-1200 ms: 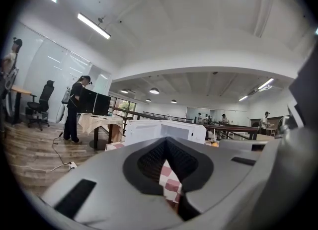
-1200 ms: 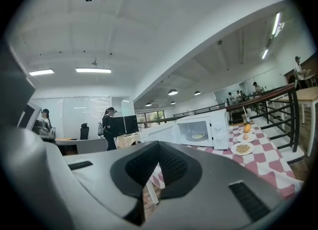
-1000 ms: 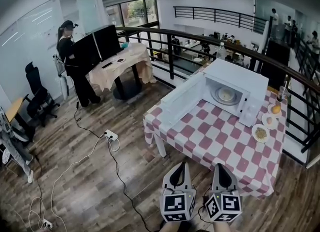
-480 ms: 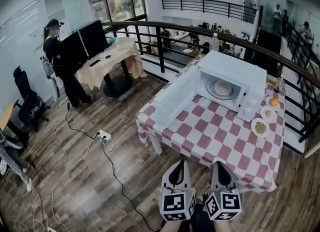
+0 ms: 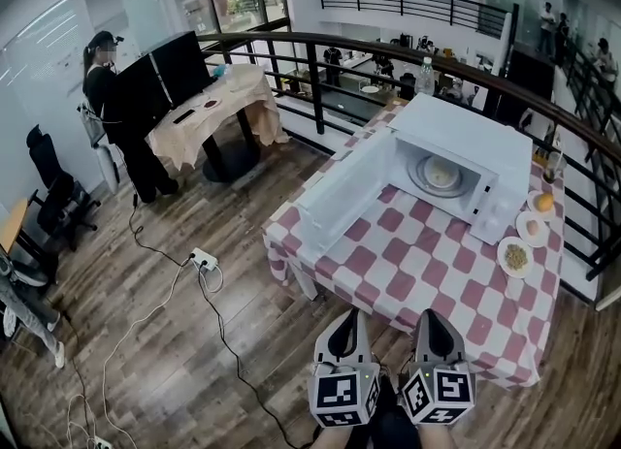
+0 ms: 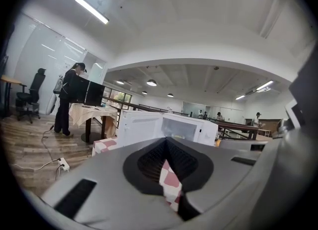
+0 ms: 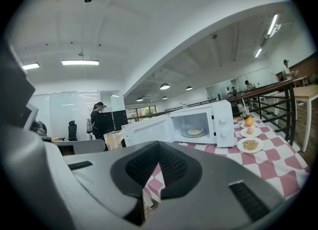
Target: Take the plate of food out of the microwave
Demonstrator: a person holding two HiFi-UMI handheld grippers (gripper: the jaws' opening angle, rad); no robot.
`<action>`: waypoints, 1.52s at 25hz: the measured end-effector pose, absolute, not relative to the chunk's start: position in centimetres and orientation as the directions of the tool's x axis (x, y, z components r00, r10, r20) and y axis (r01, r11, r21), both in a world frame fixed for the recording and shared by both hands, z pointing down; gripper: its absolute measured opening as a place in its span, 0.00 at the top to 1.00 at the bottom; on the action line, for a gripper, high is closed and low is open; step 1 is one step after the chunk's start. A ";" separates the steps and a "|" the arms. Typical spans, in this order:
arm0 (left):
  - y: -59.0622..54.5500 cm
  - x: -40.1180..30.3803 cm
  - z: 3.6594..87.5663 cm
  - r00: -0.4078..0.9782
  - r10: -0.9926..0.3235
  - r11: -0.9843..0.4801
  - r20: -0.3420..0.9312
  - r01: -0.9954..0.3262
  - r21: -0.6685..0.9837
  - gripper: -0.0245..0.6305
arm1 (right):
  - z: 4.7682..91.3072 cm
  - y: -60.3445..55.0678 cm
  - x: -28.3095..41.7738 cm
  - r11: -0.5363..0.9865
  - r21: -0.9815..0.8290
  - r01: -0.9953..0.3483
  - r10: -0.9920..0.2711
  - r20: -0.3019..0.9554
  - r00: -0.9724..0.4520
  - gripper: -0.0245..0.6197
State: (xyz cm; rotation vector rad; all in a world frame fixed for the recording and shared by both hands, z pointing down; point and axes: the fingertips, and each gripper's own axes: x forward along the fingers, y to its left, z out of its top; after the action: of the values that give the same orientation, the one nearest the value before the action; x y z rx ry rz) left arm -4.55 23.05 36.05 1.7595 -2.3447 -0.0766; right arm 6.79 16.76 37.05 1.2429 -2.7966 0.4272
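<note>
Only the view drifts since 1 s ago. L gripper (image 5: 346, 321) & R gripper (image 5: 434, 323): fingers clenched, empty. Plate (image 5: 440, 176) w/ food sits inside open microwave (image 5: 456, 132), 1 o'clock, on bench (image 5: 408, 268). Reach not begun.

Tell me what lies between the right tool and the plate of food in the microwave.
Only bare checkered tablecloth, as the head view shows, from the right tool up to the plate of food inside the open microwave.
</note>
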 end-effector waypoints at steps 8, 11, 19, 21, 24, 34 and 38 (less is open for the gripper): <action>16.1 -6.2 36.7 -0.255 -0.955 0.279 0.151 -0.946 0.167 0.95 | 37.5 10.0 5.0 0.630 -0.246 -0.737 -0.723 0.162 -0.672 0.97; 13.6 -6.5 36.8 -0.243 -0.957 0.268 0.155 -0.949 0.166 0.95 | 37.5 7.5 4.4 0.623 -0.256 -0.739 -0.725 0.163 -0.669 0.97; 7.5 -7.8 36.7 -0.225 -0.960 0.253 0.169 -0.953 0.168 0.95 | 37.6 1.7 2.4 0.622 -0.255 -0.740 -0.720 0.183 -0.669 0.97; 6.1 -8.0 36.8 -0.219 -0.960 0.248 0.173 -0.954 0.167 0.95 | 37.6 0.2 2.0 0.618 -0.260 -0.742 -0.722 0.186 -0.667 0.97; 4.3 -8.4 36.8 -0.216 -0.960 0.245 0.180 -0.956 0.162 0.95 | 37.8 -1.7 1.5 0.613 -0.268 -0.743 -0.722 0.192 -0.665 0.97; 0.2 -8.9 37.4 -0.214 -0.959 0.247 0.186 -0.953 0.177 0.95 | 38.4 -5.9 0.9 0.605 -0.286 -0.743 -0.720 0.202 -0.664 0.97; -0.5 -8.7 37.7 -0.209 -0.957 0.245 0.200 -0.953 0.178 0.95 | 38.7 -6.5 1.3 0.593 -0.303 -0.746 -0.722 0.210 -0.660 0.97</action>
State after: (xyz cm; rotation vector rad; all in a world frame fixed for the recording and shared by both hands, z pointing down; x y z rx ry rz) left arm -8.67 -0.52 37.71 1.7803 -2.2527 -0.0226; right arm 1.29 -6.55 38.65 1.2663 -2.7461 0.5688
